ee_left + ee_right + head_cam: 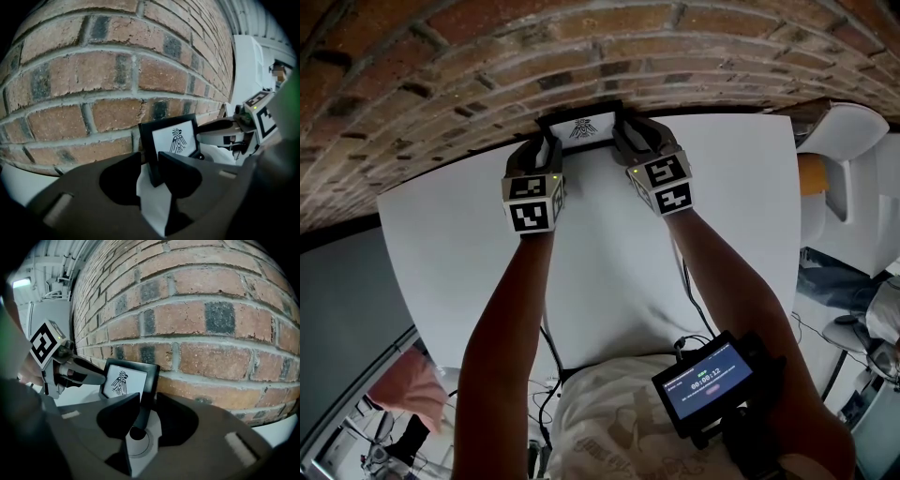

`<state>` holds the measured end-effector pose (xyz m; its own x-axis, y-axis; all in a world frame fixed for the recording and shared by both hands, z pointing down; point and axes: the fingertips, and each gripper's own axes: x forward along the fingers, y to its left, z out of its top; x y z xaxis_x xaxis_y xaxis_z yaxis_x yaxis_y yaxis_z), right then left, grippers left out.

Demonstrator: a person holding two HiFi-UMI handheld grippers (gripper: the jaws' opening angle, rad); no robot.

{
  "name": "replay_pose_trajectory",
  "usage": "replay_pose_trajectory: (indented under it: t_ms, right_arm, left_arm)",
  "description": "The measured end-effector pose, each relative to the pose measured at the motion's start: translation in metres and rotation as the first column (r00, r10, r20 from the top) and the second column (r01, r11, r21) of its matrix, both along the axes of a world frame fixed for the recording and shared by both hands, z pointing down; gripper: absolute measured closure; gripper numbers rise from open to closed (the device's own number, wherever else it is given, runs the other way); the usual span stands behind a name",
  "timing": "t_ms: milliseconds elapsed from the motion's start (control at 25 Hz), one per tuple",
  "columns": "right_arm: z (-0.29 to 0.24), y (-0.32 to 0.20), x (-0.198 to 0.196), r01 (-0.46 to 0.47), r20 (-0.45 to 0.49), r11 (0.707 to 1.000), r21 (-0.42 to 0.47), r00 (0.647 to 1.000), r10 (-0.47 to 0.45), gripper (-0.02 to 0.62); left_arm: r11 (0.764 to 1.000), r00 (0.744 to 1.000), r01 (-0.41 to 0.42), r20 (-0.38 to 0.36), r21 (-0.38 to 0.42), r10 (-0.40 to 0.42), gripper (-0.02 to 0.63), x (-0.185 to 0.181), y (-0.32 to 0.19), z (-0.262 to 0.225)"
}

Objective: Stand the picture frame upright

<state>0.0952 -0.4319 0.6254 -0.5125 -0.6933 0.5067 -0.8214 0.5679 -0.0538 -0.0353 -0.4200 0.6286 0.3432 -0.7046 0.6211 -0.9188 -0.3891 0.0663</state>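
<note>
A black picture frame [581,128] with a white print of a bird figure stands upright at the far edge of the white table [609,281], close against the brick wall [487,84]. My left gripper [546,142] straddles the frame's left edge [151,154]. That edge lies against one finger, and a gap shows beside the other, so the jaws are open. My right gripper [623,133] straddles the frame's right edge [149,385], its jaws wide and not clamping. In the left gripper view the frame [174,139] faces me. In the right gripper view the frame [124,380] shows at an angle.
The brick wall runs right behind the frame. A white chair [853,187] stands off the table's right side. A small screen device [710,380] hangs at the person's chest. A round mark [138,442] shows on the tabletop under the right jaws.
</note>
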Motion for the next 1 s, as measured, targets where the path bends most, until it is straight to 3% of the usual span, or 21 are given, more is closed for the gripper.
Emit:
replay_pose_trajectory:
  t_ms: [400,520,1000]
  right_arm:
    - [-0.013,0.015,0.009,-0.011,0.012,1.000,0.011,1.000,0.011,0.503]
    - [-0.020,0.027,0.012,-0.014,0.014,1.000,0.018,1.000,0.014,0.517]
    - [-0.061,0.089,0.016,-0.025,0.030,0.998,0.056,0.999,0.023,0.581]
  left_arm:
    - [1.000,1.000,0.029,-0.013,-0.004,-0.029,0.481,-0.012,0.021,-0.010]
    - [1.000,0.999,0.024,-0.028,0.003,-0.024,0.532,-0.012,0.036,-0.018]
    - [0.999,0.994,0.011,-0.111,0.046,-0.006,0.601,-0.011,0.109,-0.056]
